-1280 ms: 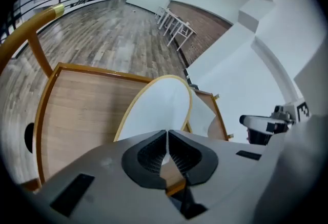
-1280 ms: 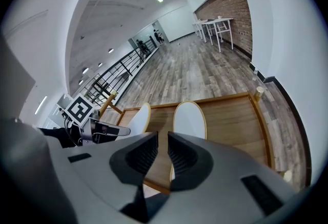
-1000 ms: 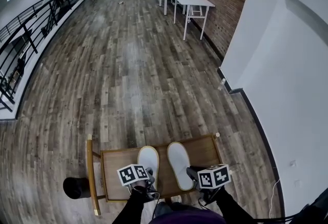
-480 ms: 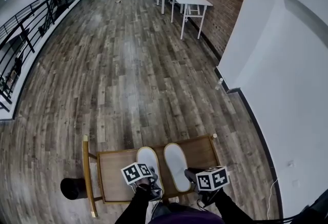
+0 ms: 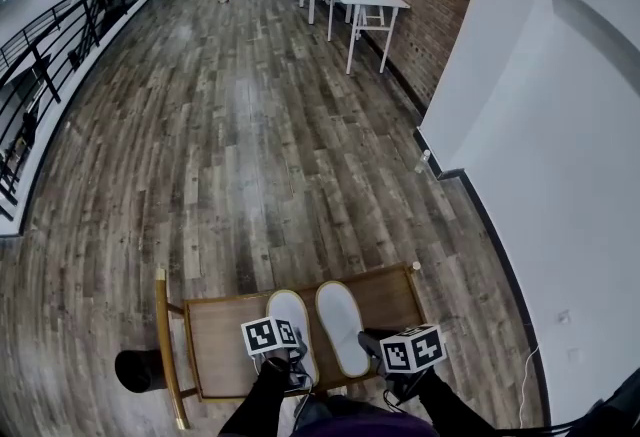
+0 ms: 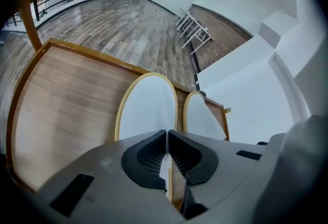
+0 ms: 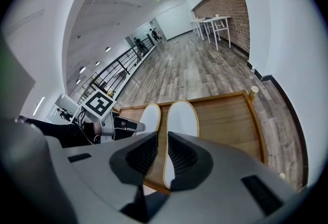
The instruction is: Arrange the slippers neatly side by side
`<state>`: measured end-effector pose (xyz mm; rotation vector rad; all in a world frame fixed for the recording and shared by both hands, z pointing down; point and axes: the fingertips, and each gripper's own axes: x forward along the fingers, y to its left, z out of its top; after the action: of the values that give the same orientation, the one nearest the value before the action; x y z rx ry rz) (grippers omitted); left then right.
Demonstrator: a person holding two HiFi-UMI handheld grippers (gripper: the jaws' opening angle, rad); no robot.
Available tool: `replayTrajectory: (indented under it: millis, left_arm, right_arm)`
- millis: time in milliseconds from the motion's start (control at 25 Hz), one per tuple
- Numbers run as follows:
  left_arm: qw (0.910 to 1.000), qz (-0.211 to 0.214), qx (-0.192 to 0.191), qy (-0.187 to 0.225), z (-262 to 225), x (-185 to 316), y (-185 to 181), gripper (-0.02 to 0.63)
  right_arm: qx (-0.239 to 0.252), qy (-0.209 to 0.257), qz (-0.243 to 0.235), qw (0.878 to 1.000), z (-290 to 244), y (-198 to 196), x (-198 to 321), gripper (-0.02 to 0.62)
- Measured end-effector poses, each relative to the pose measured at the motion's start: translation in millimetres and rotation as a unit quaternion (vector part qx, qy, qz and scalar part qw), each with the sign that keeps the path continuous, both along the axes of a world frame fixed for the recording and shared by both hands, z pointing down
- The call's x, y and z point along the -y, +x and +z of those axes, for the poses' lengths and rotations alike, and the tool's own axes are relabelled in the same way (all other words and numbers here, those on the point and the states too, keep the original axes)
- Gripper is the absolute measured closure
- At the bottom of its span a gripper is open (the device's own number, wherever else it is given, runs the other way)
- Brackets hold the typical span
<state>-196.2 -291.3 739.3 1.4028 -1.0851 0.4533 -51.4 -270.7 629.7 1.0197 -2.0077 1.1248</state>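
Pinching the left slipper (image 5: 288, 317) at its heel with the clenched left claw (image 6: 167, 135); hovering the half-released right claw (image 7: 163, 138) above the heel of the right slipper (image 5: 341, 325). Stretching just ahead on the counter (image 5: 225, 355), close together, nearly parallel. Judged almost done: only alignment and release left.

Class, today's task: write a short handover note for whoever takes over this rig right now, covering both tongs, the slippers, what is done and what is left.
Left tongs: closed at the heel of the left slipper; whether they pinch it is unclear.
Right tongs: jaws apart around the heel of the right slipper, not clamped.
Both slippers lie flat on the wooden table, side by side, toes pointing away, with a narrow gap between them.
Done: the pair looks roughly lined up.
Left: check that the heels are level, then probably release and withdraw both tongs.
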Motion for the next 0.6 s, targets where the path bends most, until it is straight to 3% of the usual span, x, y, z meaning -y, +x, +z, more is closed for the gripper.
replayTrajectory:
  millis: [280,600]
  left_arm:
    - [0.9994,0.031,0.009,0.008,-0.1,1.2,5.0,0.594]
    - [0.9953,0.072,0.011,0.063,-16.9,-3.7,13.1,0.566]
  right_arm:
    - [0.002,0.001,-0.001,1.0,-0.9,-0.4,6.1,0.537]
    - [0.012,0.003,0.003,1.0,1.1,-6.6,11.1,0.537]
